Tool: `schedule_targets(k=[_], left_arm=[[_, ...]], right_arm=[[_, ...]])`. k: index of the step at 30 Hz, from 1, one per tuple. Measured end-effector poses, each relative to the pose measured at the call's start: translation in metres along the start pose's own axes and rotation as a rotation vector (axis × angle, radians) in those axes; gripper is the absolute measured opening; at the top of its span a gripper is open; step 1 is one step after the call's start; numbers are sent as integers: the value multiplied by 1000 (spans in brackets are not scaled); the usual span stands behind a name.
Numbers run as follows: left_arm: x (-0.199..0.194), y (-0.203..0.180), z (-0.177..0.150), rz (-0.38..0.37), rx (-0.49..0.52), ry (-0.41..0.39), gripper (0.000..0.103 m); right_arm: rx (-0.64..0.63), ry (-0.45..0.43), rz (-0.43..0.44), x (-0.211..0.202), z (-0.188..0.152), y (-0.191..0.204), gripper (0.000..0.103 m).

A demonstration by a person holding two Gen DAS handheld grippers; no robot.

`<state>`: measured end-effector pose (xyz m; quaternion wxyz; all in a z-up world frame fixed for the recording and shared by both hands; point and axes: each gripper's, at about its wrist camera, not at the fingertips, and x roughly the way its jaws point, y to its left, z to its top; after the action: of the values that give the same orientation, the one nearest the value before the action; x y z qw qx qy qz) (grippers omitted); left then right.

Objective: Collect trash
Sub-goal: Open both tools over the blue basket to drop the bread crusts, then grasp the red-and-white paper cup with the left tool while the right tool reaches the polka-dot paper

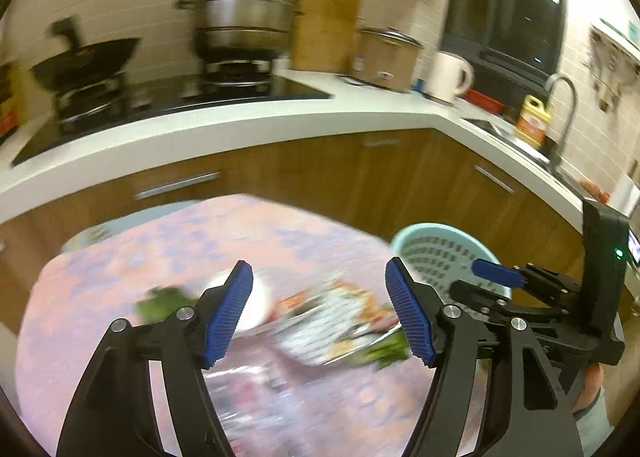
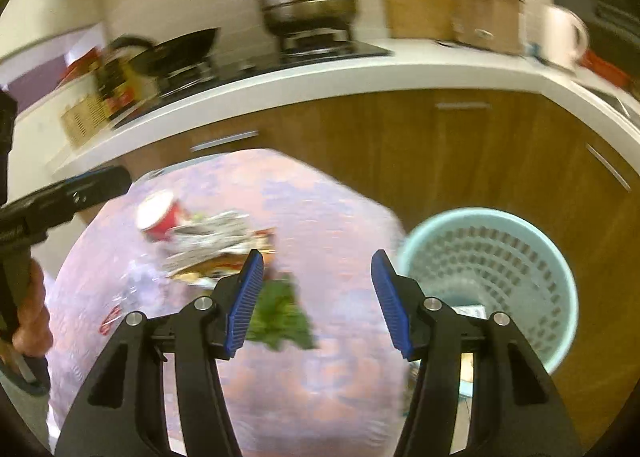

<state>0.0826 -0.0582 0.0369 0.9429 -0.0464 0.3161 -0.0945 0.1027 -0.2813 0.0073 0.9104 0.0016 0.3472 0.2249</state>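
A small table under a pink flowered cloth (image 1: 120,321) (image 2: 320,389) carries the trash. A red-and-white paper cup (image 2: 160,215) (image 1: 254,305) lies on its side next to a crumpled pile of wrappers (image 2: 212,245) (image 1: 320,321). Green leaf scraps (image 2: 280,321) (image 1: 164,303) lie near the pile. A pale blue slotted basket (image 2: 492,273) (image 1: 436,257) stands off the table's right edge, with some paper at its bottom. My left gripper (image 1: 320,313) hovers open over the pile, holding nothing. My right gripper (image 2: 318,301) hangs open between leaves and basket, holding nothing.
Behind the table runs a white counter (image 1: 240,125) over brown cabinets, with a steamer pot (image 1: 244,5), a black wok (image 1: 84,61), a white jug (image 1: 448,77) and a sink with a tap (image 1: 564,105). A hand (image 2: 28,317) grips the left tool's handle.
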Motion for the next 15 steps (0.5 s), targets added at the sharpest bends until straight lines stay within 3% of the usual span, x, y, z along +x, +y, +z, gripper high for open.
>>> schedule_targets(k=[4,6,10,15], left_arm=[[-16,42,-12,26,-57,9,71],[-17,54,-17,10,-64,28,80],[-7,66,-30,-12,-37,69,80],[22,66,-36,53,74,115,80]], right_arm=[[-29,-16,50,6,-4,28,62],[-19,-32,74,11,-7,36,62],[-16,-62,72,29,-21,51,62],[-40,-54,56,42,-31,61,62]])
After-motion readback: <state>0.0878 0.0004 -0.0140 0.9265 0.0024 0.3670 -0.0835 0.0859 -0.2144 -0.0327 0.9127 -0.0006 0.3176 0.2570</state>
